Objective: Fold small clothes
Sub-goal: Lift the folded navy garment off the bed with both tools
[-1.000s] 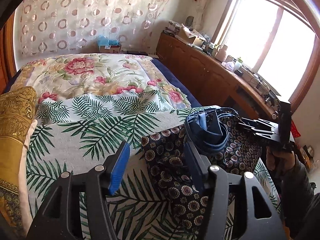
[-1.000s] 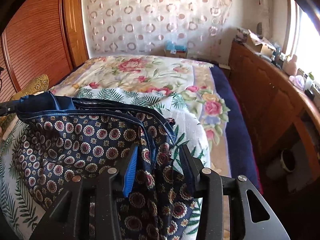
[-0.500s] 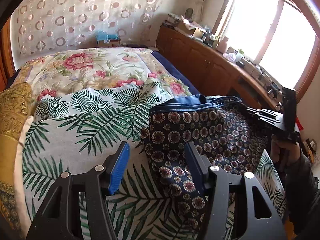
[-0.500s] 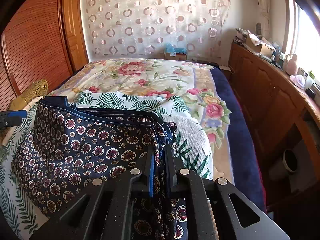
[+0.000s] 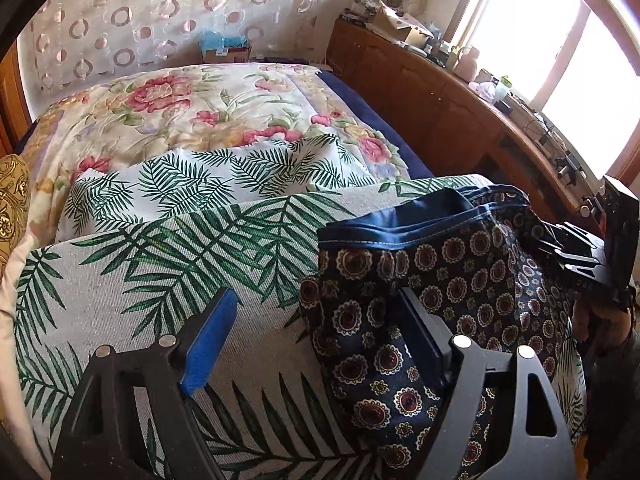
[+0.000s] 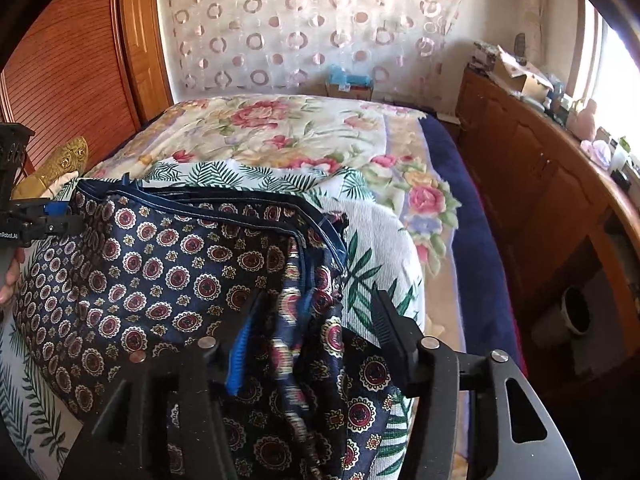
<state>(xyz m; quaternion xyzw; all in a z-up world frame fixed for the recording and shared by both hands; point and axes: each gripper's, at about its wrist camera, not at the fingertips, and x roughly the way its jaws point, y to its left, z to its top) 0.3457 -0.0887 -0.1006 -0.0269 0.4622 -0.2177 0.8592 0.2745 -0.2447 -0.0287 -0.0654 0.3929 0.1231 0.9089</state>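
- We're looking at the navy shorts with the round medallion print, lying on the palm-leaf sheet at the near end of the bed.
- Their long axis is running side to side across the bed, from one set of tongs to the other; the plain blue waistband is facing the far end of the bed, towards the circle-pattern curtain.
- The left tongs are spreading apart right now. The left pad is hanging over bare sheet, the other finger is sitting against the left end of the shorts, so nothing is pinched.
- The right tongs are opening too, with a bunched fold of the shorts lying between the pads but not squeezed as far as we can tell.
- In the right wrist view we're seeing the shorts humped up a bit, with the waistband layers stacked along the top edge.
- A gold cushion is sitting off to the left, and a wooden cabinet is running along the right side under the window.
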